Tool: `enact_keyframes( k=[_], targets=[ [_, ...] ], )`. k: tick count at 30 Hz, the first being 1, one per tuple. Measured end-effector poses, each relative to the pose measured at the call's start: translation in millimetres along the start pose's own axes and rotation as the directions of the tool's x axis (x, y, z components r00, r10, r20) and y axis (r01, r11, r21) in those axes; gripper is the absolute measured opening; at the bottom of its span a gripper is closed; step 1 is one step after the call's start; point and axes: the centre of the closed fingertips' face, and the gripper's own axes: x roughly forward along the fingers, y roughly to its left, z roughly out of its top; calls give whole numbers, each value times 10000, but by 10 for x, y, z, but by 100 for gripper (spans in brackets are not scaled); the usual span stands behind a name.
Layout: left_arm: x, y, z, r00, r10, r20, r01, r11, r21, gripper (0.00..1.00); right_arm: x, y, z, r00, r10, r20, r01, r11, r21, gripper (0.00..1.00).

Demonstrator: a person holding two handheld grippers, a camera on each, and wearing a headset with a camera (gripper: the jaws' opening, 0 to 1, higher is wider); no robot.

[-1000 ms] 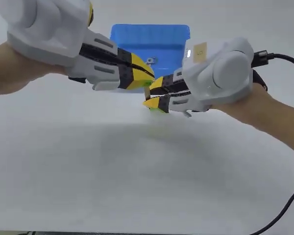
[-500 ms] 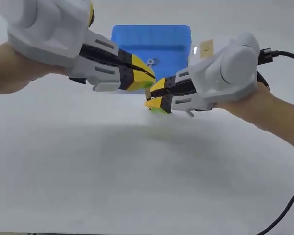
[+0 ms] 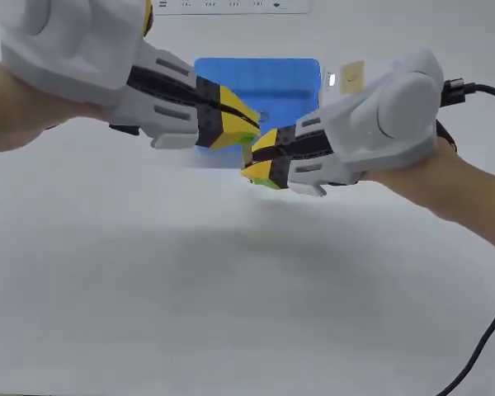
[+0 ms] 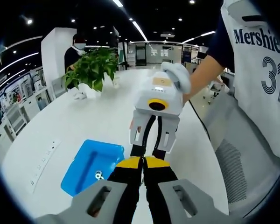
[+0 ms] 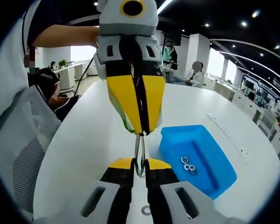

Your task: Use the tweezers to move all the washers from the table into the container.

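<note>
Container (image 3: 256,78) of blue plastic, a shallow rectangular tray, sits on the wide white table (image 3: 231,313), at the far side from my head view. In front of it my two grippers meet tip to tip above the table. The left gripper (image 3: 249,130) comes in from the upper left and the right gripper (image 3: 249,171) from the right, just beside and slightly below it.

In the left gripper view I see that gripper's yellow jaws pressed together with no gap between them. In the right gripper view, the right gripper's jaws pinch the tweezers (image 5: 139,156), a thin metal pair standing between the yellow tips. The tweezers run straight ahead to the tips of the left gripper, which faces them. I cannot tell whether the left jaws also nip that far end.

The container lies to the right of the tweezers in the right gripper view, near but apart from them. A few washers (image 5: 189,164) lie together on its floor. One loose washer (image 5: 146,211) rests on the table close under the right gripper, between the bases of its jaws and behind the tweezers
</note>
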Motion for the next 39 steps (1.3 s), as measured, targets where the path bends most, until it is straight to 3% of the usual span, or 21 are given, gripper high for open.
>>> enact_keyframes(
  k=[12,21,26,32,39],
  targets=[
    [-195,51,338,9999,122,61,-126,9975,701,5,-174,-127,306,9988,-417,263,430,9976,-536,10],
    [-257,226,616,9996,249,111,-263,9886,1485,5,-330,-378,509,9950,-906,419,945,9904,-1012,10],
    [-247,400,699,9994,306,161,-329,9852,1682,5,-380,-563,548,9920,-1148,516,1197,9874,-1035,10],
    [-167,543,662,9999,169,-9,-164,9803,1968,5,-348,-706,484,9911,-1268,402,1306,9848,-1147,10],
    [-41,695,448,9996,74,-279,-16,9797,2005,5,-200,-844,277,9927,-1198,95,1202,9878,-991,10]
  ],
)
